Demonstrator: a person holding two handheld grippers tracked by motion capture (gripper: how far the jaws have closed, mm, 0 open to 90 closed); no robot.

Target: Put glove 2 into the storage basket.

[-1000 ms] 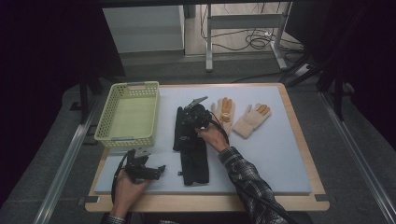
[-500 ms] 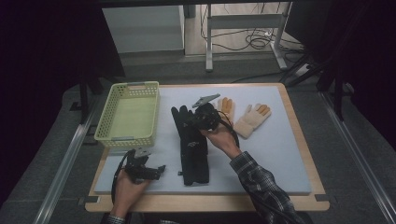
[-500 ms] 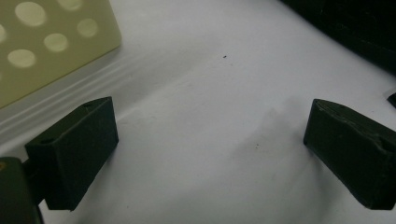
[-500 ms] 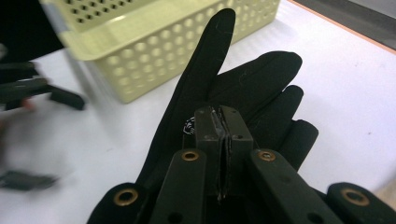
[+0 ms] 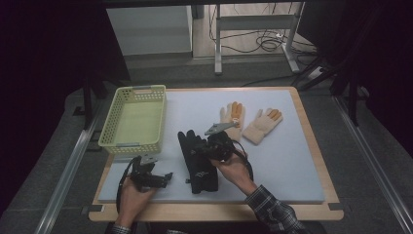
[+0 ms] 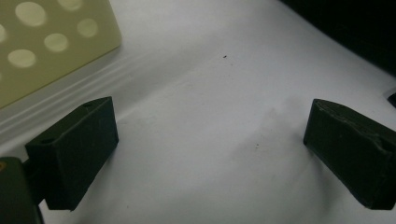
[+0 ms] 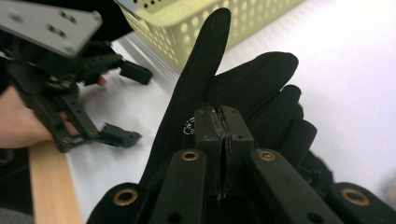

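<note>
A black glove (image 5: 197,168) lies stretched along the middle of the white mat (image 5: 292,161), its fingers pointing away from me. My right gripper (image 5: 205,150) is shut on it. In the right gripper view the pads (image 7: 223,122) pinch the black glove (image 7: 243,93) near its palm, and the glove's fingers fan out beyond them. My left gripper (image 5: 157,178) rests low at the mat's front left, open with nothing between its fingers. In the left gripper view my left gripper (image 6: 210,140) stands wide over bare mat. Two cream gloves (image 5: 233,117) (image 5: 262,126) with orange fingertips lie behind the black glove.
A pale yellow perforated basket (image 5: 134,117) stands at the mat's left rear; its wall (image 6: 46,42) is just beyond my left gripper. The wooden table edge (image 5: 219,212) runs along the front. Bare mat stretches to the right of the gloves.
My right gripper has moved from near the cream gloves back toward the person and risen slightly, staying shut on the black glove. The left gripper has stayed in place.
</note>
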